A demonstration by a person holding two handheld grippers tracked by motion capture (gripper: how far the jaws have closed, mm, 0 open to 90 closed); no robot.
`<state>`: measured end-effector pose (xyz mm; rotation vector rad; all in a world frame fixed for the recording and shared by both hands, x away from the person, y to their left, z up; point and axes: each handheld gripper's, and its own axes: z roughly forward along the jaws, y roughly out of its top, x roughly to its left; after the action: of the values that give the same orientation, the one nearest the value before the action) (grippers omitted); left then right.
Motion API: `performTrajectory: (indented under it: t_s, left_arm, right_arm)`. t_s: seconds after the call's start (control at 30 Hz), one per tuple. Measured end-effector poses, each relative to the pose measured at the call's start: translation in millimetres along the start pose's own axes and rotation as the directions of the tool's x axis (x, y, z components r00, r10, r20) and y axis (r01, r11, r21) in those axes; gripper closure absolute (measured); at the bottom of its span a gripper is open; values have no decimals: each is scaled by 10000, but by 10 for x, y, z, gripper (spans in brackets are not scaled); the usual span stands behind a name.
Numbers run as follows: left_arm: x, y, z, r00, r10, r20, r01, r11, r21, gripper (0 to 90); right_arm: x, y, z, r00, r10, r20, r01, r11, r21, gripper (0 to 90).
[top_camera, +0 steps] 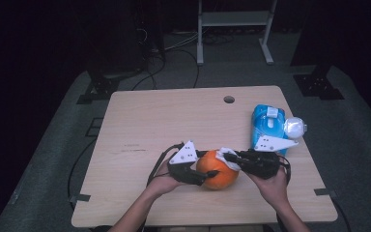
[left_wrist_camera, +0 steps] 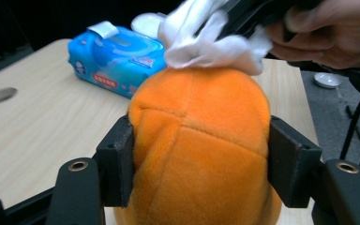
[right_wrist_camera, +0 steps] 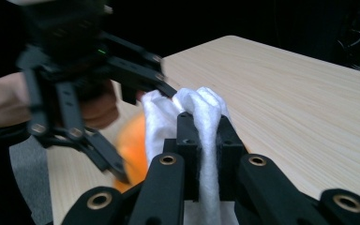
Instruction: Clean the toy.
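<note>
Item 1: orange plush ball (top_camera: 217,170), near front-centre of worktop (top_camera: 145,121), clamped betw. both pads of left tool (left_wrist_camera: 200,161).
Item 2: white cloth (right_wrist_camera: 201,122), pinched in right tool (right_wrist_camera: 205,136), jaws together on it; cloth touching top of ball.
Item 3: blue wipes pack (top_camera: 268,124), right side of worktop, well apart from ball; white round obj. (top_camera: 294,127) just beside it.
</note>
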<state>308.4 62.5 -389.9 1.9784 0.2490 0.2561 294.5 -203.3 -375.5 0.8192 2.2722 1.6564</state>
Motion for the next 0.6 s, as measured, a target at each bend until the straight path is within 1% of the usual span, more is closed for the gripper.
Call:
performTrajectory:
  t_s: [0.03,0.07,0.1,0.17,0.2,0.23,0.27,0.3,0.33,0.43,0.47,0.5,0.53,0.57,0.6]
  left_arm:
    - [0,0,0,10000,0,0,0,10000,0,355]
    - [12,13,-25,10000,-16,-17,16,10000,27,355]
    - [16,11,-26,10000,-71,-17,72,9999,110,355]
    - [12,5,-10,10000,-12,-11,12,9992,409,356]
    - [8,1,1,10000,8,6,-8,9987,510,356]
    - [12,-2,5,10000,-27,56,23,9982,606,356]
    - [16,-7,15,9998,-134,121,127,9983,563,356]
    - [16,-7,15,9998,-134,121,127,9983,563,355]
    - [23,-7,28,9995,-281,140,272,9979,584,355]
    - [18,-19,51,9995,-302,64,297,9972,691,342]
    - [17,-61,106,9994,-347,-24,347,9950,937,314]
    - [17,-61,106,9994,-347,-24,347,9950,937,274]
    - [18,-89,134,9993,-368,21,364,9944,991,240]
    - [26,-116,154,9989,-437,140,424,9958,811,201]
    - [51,-133,158,9992,-368,175,357,9975,602,175]
  right_arm:
    - [0,0,0,10000,0,0,0,10000,0,832]
    - [-45,-33,-5,9998,125,150,-125,9999,32,832]
    - [-58,-47,-2,9996,212,187,-214,9997,95,831]
    - [-46,-54,15,9994,261,222,-264,9995,171,832]
    - [-17,-46,24,9997,154,209,-158,9997,183,831]
    - [14,-32,31,9999,54,101,-56,9998,171,831]
    - [47,-16,35,10000,-29,-79,30,9999,101,831]
    - [47,-16,35,10000,-29,-79,30,9999,101,831]
    - [111,25,38,9992,-287,-279,287,9996,19,831]
    - [135,34,53,9989,-417,-232,420,9990,118,830]
    - [108,-2,85,9990,-456,-39,457,9984,346,831]
    - [108,-2,85,9990,-456,-39,457,9984,346,831]
    - [47,-78,132,9994,-313,126,303,9972,690,829]
    - [2,-129,147,9998,-147,103,139,9973,717,829]
    - [-19,-146,144,9999,-4,134,-5,9973,735,829]
